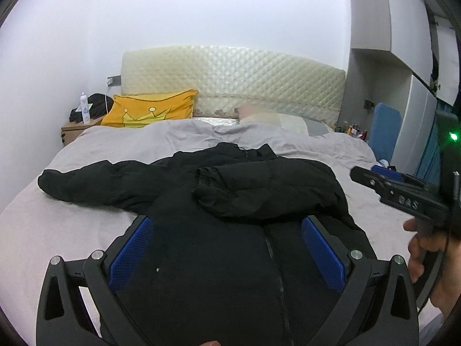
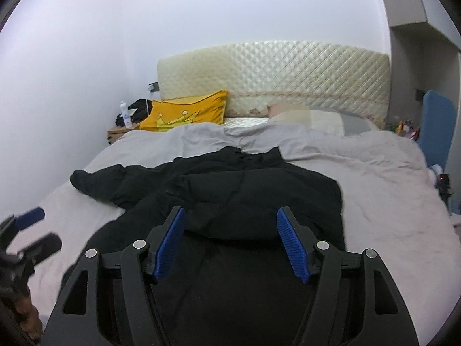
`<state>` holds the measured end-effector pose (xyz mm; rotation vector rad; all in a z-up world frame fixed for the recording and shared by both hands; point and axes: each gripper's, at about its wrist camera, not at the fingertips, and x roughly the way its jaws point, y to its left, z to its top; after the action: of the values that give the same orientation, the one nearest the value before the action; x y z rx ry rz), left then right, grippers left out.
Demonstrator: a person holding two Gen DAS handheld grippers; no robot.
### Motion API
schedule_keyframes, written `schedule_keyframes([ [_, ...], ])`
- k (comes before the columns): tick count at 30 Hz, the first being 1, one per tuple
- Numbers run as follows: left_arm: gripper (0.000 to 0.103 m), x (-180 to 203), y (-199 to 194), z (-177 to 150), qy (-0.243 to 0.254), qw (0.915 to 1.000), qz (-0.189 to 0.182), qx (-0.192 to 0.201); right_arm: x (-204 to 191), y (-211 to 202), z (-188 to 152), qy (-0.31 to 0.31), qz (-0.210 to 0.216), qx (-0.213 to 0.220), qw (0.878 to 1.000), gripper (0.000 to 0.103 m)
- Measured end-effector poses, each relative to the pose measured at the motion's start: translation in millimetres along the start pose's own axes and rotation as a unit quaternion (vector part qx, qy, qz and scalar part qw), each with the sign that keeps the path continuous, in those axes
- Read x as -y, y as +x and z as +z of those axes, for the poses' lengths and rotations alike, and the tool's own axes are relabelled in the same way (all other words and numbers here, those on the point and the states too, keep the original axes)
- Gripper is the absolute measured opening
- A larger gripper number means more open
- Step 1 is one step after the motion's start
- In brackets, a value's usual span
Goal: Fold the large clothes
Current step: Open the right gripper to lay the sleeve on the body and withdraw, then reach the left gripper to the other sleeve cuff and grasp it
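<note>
Looking along the left wrist view, the left tongs [image 1: 227, 248] stood spread wide at the bottom of the frame, blue pads [image 1: 134, 252] apart with nothing pinched between them. The black jacket [image 1: 201, 201] lay on the grey bed cover [image 1: 86, 230] in the centre of the frame, zip facing up, running down under the tongs. One sleeve [image 1: 86, 183] stretched out toward the left of the frame; the other sleeve [image 1: 245, 190] was folded across the chest. The right tongs [image 1: 403, 193] entered at the right edge, seen side-on, held by a hand [image 1: 423, 248]; from this angle their state could not be read. A yellow pillow [image 1: 152, 109] leaned at the quilted headboard [image 1: 245, 80], upper centre-left. A bedside stand [image 1: 72, 132] with a white bottle [image 1: 85, 106] sat at the left.

In the right wrist view, the right tongs [image 2: 230, 242] were spread, lower centre, pads clear of the fabric, nothing gripped. The jacket [image 2: 259, 196] lay centre frame beyond and beneath them. The left tongs [image 2: 31, 230] appeared blurred at the lower left edge, fingers apart. Yellow pillow [image 2: 187, 112] and headboard [image 2: 288, 72] sat upper centre.
</note>
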<state>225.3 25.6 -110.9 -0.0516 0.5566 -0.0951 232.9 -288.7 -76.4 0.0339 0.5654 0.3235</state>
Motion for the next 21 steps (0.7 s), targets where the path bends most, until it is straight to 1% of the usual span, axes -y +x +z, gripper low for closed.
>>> schedule_keyframes([
  [6, 0.103, 12.5, -9.4, -9.6, 0.005, 0.9999, -0.007, 0.005, 6.3, -32.2, -26.8, -0.001, -0.013, 0.014, 1.0, 0.065],
  [9, 0.103, 15.5, -10.8, -16.0, 0.004, 0.9999, -0.012, 0.003, 10.8, -42.9, -38.0, 0.011, -0.014, 0.019, 1.0, 0.065],
  [15, 0.103, 18.4, -5.8, -27.8, 0.001, 0.9999, -0.013, -0.002, 20.5, -63.7, -57.7, 0.031, -0.023, 0.025, 0.999, 0.065],
  [21, 0.103, 16.7, 0.2, -41.0, -0.01, 0.9996, -0.024, -0.005, 28.9, -79.3, -79.8, 0.049, -0.028, 0.024, 0.998, 0.065],
])
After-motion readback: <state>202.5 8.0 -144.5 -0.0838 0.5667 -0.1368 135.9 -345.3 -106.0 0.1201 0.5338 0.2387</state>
